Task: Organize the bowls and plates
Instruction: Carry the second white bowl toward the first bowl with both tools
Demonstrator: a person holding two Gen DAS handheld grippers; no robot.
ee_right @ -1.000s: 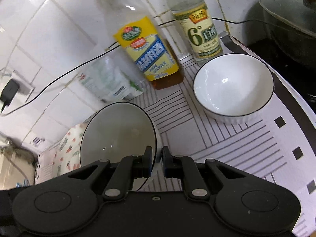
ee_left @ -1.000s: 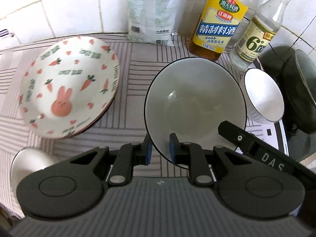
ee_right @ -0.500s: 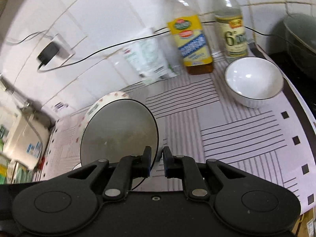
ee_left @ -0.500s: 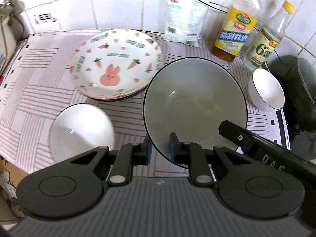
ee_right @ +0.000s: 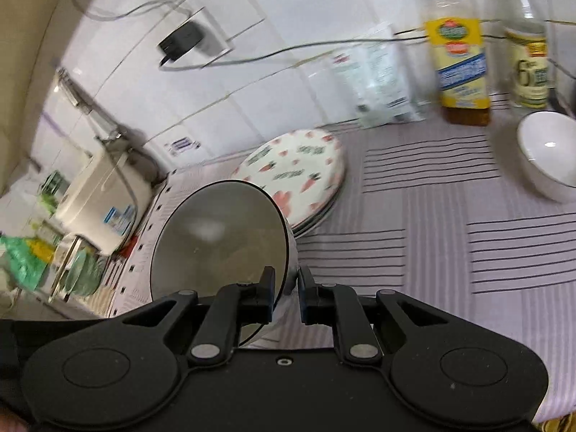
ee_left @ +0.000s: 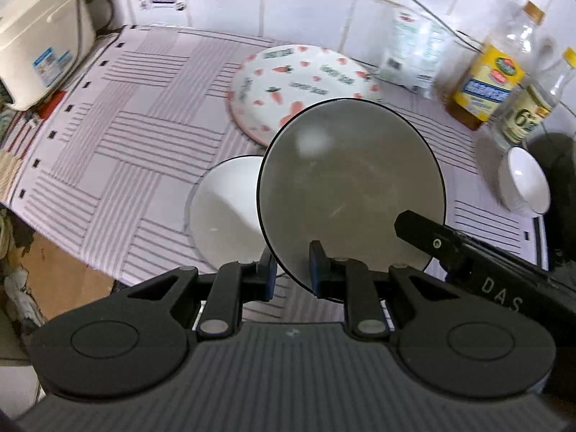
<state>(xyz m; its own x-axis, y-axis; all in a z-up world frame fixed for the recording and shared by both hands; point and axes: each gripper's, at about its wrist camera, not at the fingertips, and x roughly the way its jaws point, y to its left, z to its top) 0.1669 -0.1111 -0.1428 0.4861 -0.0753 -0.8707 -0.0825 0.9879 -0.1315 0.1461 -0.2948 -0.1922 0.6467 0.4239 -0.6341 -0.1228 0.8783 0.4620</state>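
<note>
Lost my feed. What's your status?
Left gripper and right gripper both clamp the large grey black-rimmed bowl, airborne. White bowl directly below. Carrot-print plate behind.

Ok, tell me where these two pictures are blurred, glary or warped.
Left wrist view: the bottles and carrot plate are smeared by motion, the left gripper stays sharp, and a soft glare spot sits in the grey bowl. Right wrist view: the wall and rice cooker blur and bend with fisheye curve; the right gripper is crisp.
</note>
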